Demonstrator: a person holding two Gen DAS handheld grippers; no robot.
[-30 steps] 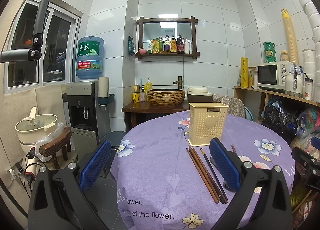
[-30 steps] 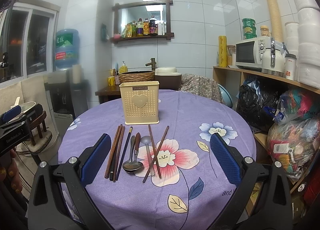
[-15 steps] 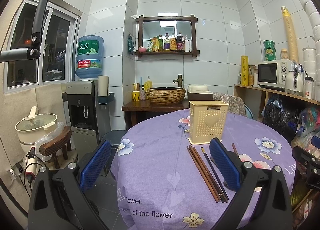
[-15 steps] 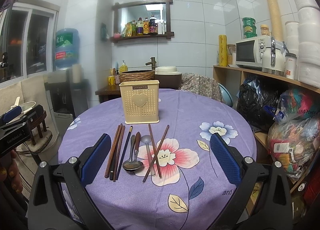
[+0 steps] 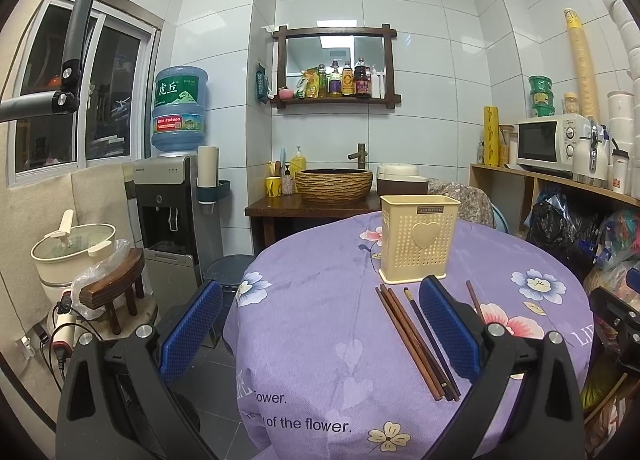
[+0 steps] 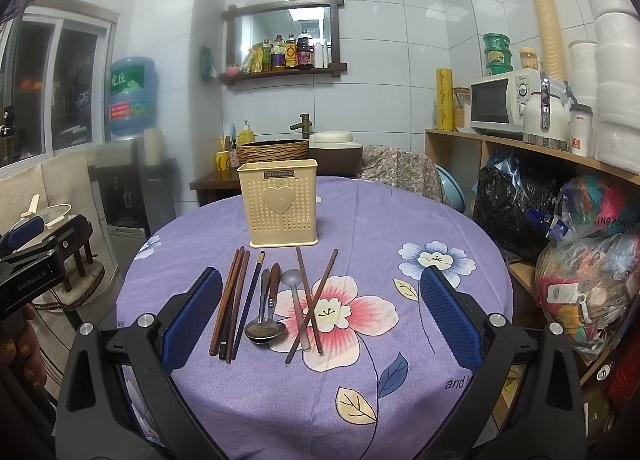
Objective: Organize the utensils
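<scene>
Wooden chopsticks (image 6: 230, 300) and spoons (image 6: 264, 324) lie on the bench (image 6: 400, 400) before the empty basket (image 6: 279, 204); both hand-held grippers, left (image 5: 320, 332) and right (image 6: 320, 324), gape, holding nothing. Crossed sticks may roll when pinched.

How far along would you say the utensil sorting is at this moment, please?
Nothing looks done yet: no handles show above the rim of the cream utensil holder. Both the left gripper and right gripper are open and empty. Still lying on the purple tablecloth: the brown chopsticks, metal spoons and crossed chopsticks.
</scene>
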